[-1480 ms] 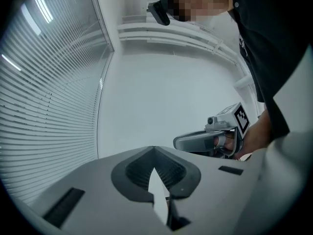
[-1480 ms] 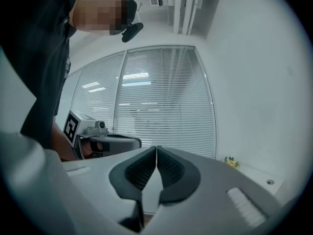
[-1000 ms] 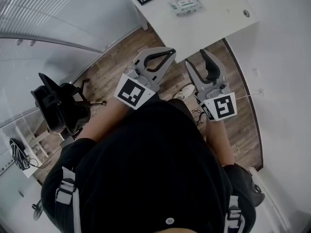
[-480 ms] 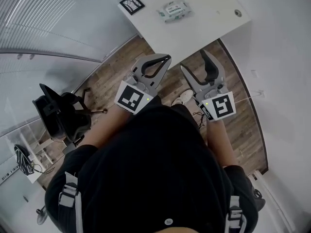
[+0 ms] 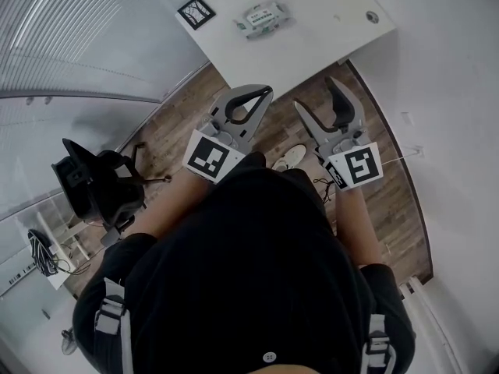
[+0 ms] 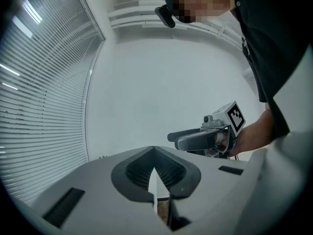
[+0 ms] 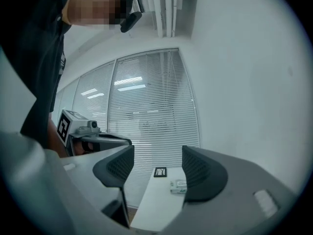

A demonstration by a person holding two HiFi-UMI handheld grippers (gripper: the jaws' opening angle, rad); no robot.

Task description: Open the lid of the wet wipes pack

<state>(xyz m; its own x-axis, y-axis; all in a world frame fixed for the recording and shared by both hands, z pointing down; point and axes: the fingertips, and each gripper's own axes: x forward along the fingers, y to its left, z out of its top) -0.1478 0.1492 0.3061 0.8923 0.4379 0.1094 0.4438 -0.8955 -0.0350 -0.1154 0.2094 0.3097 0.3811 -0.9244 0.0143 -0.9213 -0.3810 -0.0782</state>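
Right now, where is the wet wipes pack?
In the head view the wet wipes pack lies top centre on the white table, just right of the square marker card.

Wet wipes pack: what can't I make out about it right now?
- Lid state: the wet wipes pack is too small in the head view and the right gripper view to tell shut from lifted.
- Left gripper view: no pack; that camera faces a wall.
- Table: far edge cut off by the head view's top edge.
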